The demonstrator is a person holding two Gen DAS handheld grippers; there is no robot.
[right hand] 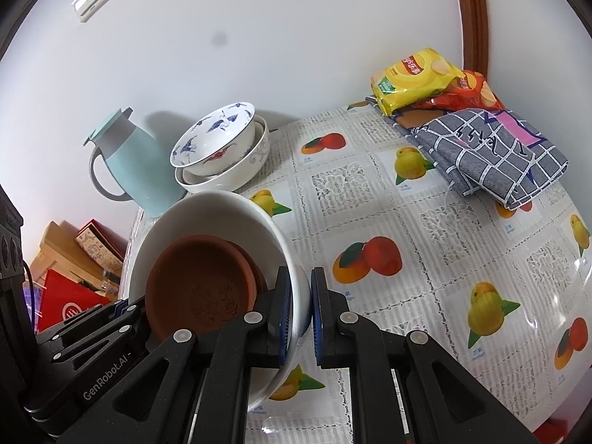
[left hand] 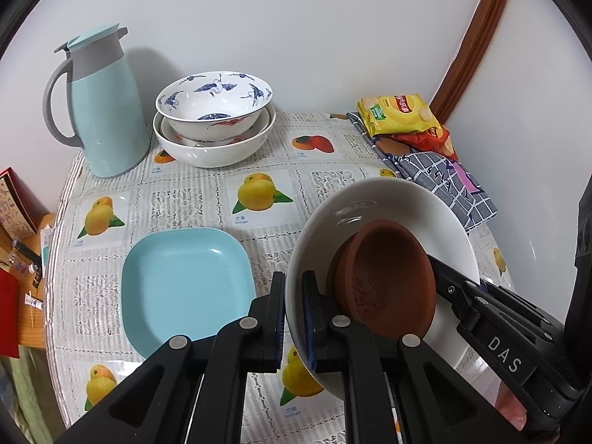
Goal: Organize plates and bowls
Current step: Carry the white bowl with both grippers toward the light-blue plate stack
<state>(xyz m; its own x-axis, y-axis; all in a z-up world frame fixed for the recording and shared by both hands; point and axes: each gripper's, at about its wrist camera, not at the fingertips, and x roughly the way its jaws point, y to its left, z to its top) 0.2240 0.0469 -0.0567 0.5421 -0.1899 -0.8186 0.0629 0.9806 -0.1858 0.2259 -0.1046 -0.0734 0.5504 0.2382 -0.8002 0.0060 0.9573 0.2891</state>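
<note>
Both grippers hold one white bowl (left hand: 373,199) above the table, tilted. My left gripper (left hand: 294,318) is shut on its left rim. My right gripper (right hand: 301,318) is shut on its right rim, and the bowl also shows in the right wrist view (right hand: 207,211). A brown clay saucer (left hand: 388,277) lies inside the bowl, also seen in the right wrist view (right hand: 199,285). A light blue square plate (left hand: 185,285) lies on the table left of the bowl. A blue-patterned bowl (left hand: 214,100) sits nested in a white bowl (left hand: 214,148) at the back.
A light blue thermos jug (left hand: 103,111) stands at the back left. Yellow and red snack bags (left hand: 403,114) lie on a folded grey checked cloth (left hand: 444,181) at the back right. The fruit-print tablecloth (right hand: 407,222) covers the table. Boxes (left hand: 14,199) sit beyond the left edge.
</note>
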